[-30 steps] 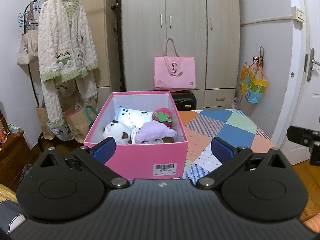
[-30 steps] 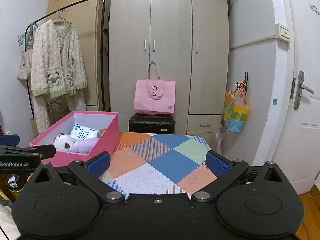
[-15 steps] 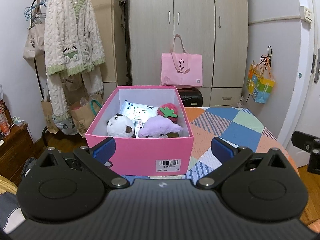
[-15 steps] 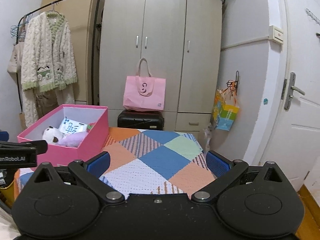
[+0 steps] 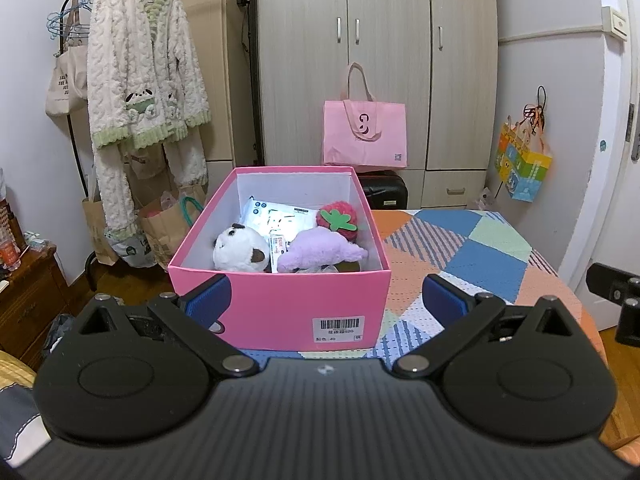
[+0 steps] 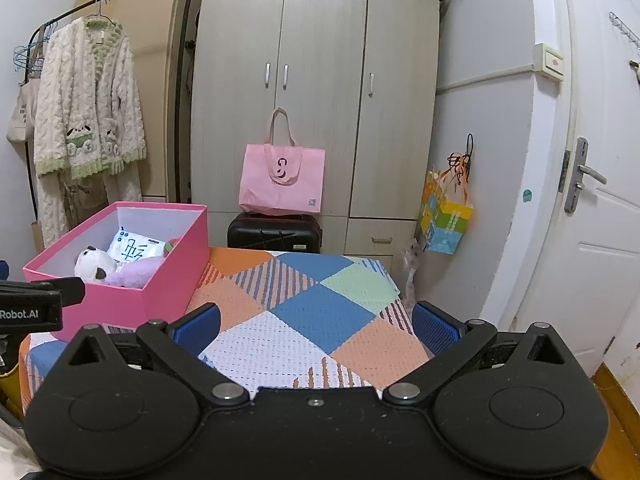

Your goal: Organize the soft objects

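Observation:
A pink box [image 5: 280, 304] stands on the patchwork table cloth [image 5: 480, 248]. Inside lie a white panda plush [image 5: 240, 250], a purple plush [image 5: 320, 250], a red strawberry plush [image 5: 338, 218] and a white wipes pack [image 5: 276, 218]. My left gripper [image 5: 326, 298] is open and empty, in front of the box's near wall. The box also shows in the right wrist view [image 6: 120, 300], at the left. My right gripper [image 6: 316, 324] is open and empty above the cloth [image 6: 320, 312], to the right of the box.
A wardrobe [image 6: 316, 80] stands behind the table with a pink tote bag [image 6: 282, 180] on a black suitcase [image 6: 274, 236]. A clothes rack with a fluffy robe [image 5: 144, 92] is at the left. A white door [image 6: 600, 220] is at the right.
Both grippers have pulled back and risen a little, so the box and table sit lower and farther in both views. The jaws stayed open. Nothing in the box moved.

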`<state>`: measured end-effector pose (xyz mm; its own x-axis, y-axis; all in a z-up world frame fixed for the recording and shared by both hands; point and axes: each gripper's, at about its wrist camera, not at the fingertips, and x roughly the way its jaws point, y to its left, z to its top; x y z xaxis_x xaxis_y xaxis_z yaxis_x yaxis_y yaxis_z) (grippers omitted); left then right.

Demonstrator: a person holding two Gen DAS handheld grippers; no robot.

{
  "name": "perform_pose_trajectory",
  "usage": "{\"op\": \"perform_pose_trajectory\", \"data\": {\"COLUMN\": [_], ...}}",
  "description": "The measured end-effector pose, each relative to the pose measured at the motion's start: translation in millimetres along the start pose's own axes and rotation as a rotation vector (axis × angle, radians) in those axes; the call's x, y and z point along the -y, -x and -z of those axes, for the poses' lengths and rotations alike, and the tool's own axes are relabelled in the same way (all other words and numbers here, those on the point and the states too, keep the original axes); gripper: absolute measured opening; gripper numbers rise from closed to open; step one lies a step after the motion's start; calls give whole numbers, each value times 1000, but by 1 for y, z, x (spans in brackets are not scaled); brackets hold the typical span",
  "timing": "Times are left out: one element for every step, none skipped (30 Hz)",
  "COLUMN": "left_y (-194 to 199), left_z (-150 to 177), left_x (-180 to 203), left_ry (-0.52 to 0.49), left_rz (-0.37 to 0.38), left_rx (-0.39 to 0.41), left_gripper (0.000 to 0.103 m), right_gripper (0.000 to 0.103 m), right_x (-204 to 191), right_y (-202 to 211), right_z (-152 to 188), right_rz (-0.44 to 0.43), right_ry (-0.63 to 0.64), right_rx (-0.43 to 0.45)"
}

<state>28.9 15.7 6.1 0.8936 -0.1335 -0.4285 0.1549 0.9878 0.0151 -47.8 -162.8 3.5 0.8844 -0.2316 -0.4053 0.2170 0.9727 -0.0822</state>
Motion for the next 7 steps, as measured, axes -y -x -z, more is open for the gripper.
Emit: {"op": "perform_pose_trajectory", "data": {"left_y": [0, 0, 0, 0, 0, 0, 0], "left_z": [0, 0, 0, 0, 0, 1, 0], "left_x": [0, 0, 0, 0, 0, 0, 0], "left_ry": [-1, -2, -3, -3, -4, -3, -3], "left_rz": [0, -1, -1, -1, -2, -1, -2], "left_rx": [0, -1, 0, -1, -1, 0, 1], "left_gripper": [103, 103, 103, 103, 103, 103, 103], "right_gripper": [103, 103, 103, 103, 103, 103, 103], "right_x": [0, 1, 1, 1, 1, 1, 0], "right_y": [0, 0, -1, 0, 0, 0, 0], "right_z": [0, -1, -1, -1, 0, 0, 0], "right_rz": [3, 4, 5, 6, 6, 6, 6], "right_ry": [0, 0, -1, -1, -1, -1, 0], "right_rx": [1, 2, 2, 2, 3, 3, 2]}}
